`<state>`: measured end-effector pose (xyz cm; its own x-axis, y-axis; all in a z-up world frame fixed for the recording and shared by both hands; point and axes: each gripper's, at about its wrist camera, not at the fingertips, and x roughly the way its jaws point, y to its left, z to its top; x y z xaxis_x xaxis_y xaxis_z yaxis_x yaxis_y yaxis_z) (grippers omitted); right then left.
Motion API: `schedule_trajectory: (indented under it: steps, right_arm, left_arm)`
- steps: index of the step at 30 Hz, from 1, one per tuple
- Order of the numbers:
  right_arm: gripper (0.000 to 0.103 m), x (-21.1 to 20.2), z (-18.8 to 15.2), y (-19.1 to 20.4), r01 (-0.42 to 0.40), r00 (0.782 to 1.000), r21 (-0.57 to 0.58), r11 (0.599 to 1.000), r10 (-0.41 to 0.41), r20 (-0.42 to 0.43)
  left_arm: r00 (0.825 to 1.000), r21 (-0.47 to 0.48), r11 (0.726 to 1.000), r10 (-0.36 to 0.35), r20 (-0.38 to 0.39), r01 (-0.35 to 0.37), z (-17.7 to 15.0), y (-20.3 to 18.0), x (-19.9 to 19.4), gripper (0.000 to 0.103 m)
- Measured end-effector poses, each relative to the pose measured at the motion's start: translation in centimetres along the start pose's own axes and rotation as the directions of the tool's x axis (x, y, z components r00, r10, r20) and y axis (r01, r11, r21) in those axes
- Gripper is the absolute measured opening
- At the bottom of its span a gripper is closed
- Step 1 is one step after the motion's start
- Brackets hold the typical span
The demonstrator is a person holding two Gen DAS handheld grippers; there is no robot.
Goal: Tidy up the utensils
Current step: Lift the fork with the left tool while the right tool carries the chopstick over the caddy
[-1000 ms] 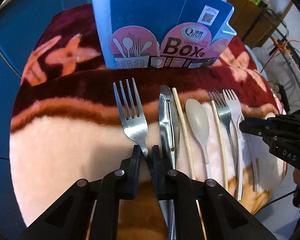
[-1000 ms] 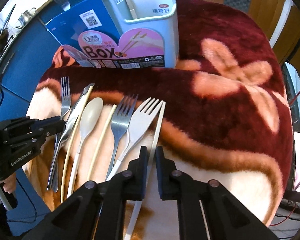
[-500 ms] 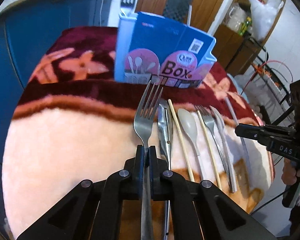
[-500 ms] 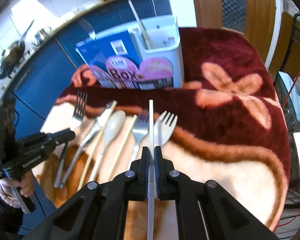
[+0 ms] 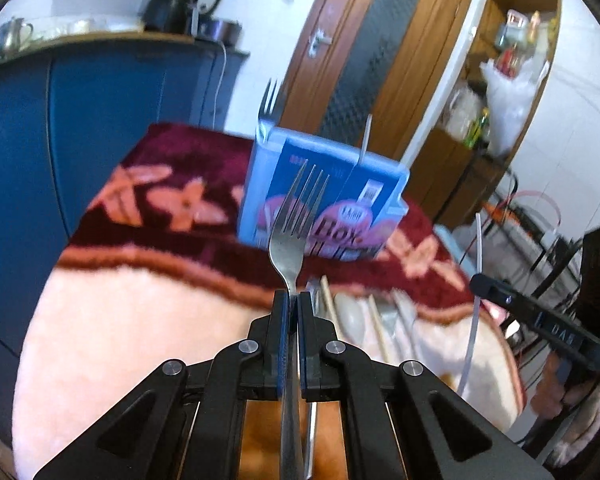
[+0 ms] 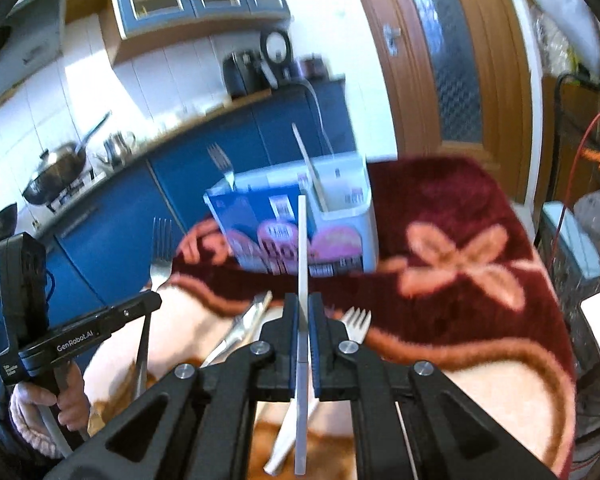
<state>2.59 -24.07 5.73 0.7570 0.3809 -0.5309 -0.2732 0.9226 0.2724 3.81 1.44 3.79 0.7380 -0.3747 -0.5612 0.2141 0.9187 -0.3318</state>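
Holding a metal fork (image 5: 296, 224) by its neck, the left gripper (image 5: 293, 300) is closed on it, tines pointing far toward the utensil box (image 5: 320, 200). The right gripper (image 6: 303, 308) clamps a white chopstick (image 6: 302, 248), its long axis also aimed at the box, whose right compartment lies nearer to it.

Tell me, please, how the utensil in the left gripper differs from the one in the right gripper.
The left gripper holds a metal fork, shiny with tines at its tip; the right gripper holds a white chopstick, matte, straight and plain. The fork widens at its head; the chopstick stays narrow. Both are clamped, pointing toward the utensil box.
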Motion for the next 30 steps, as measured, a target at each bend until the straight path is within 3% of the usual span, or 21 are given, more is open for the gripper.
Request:
schedule_trajectory:
  steps: [5, 19, 30]
  right_arm:
    - [0.006, -1.2, 0.1, 1.5, 0.048, 0.99, -0.064, 0.997, -0.039, 0.135]
    - [0.006, -0.4, 2.6, 0.6, 0.031, 0.983, -0.063, 0.998, -0.019, 0.184]
    - [0.006, 0.6, 6.1, 0.1, 0.025, 0.972, -0.075, 0.997, -0.006, 0.237]
  left_arm:
    - [0.996, -0.026, 0.998, -0.047, 0.076, 0.049, 1.2, -0.4, -0.9, 0.004]
    - [0.981, -0.015, 1.0, -0.023, 0.193, 0.026, 6.7, -1.5, 0.6, 0.004]
    - [0.944, 0.013, 1.0, 0.002, 0.329, -0.006, 12.6, -2.2, 1.1, 0.004]
